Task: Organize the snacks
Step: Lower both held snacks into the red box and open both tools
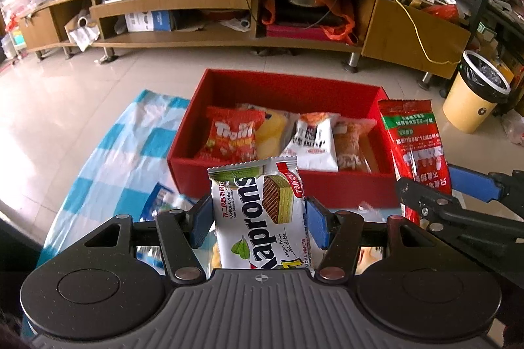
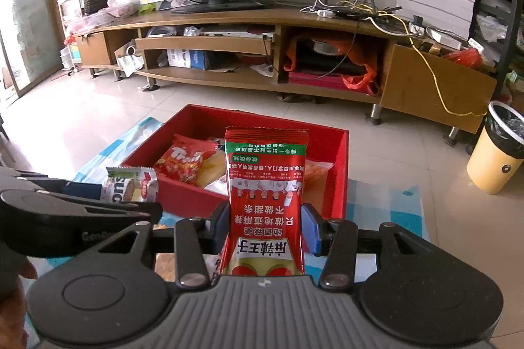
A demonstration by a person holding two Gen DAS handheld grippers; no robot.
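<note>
clamped between the blue pads of the left gripper [image 1: 258, 218] is a white wafer packet [image 1: 262, 211], standing upright with its printed face to the camera and its top edge level with the near wall of a red box [image 1: 288, 185]. just to its right, the right gripper [image 2: 265, 228] grips a long red packet [image 2: 265, 201] with a green band near its top, also held upright; from the left wrist view this packet [image 1: 416, 146] hangs beside the right wall of the box, with the right gripper [image 1: 425, 185] reaching in from the side. both packets are held above the table, short of the box and not yet inside it.

the red box is open on top and sits on a blue and white checked cloth [image 1: 131, 146] that covers the table. inside it lie several snacks side by side: a red gummy bag [image 1: 229, 136], a yellow snack [image 1: 271, 129], a white and orange packet [image 1: 314, 142] and a brown packet [image 1: 352, 139].

beyond the table is a tiled floor [image 1: 82, 87], a long wooden tv stand [image 1: 229, 5] with cluttered shelves, and a yellow bin [image 1: 475, 90] with a black liner at the right.
</note>
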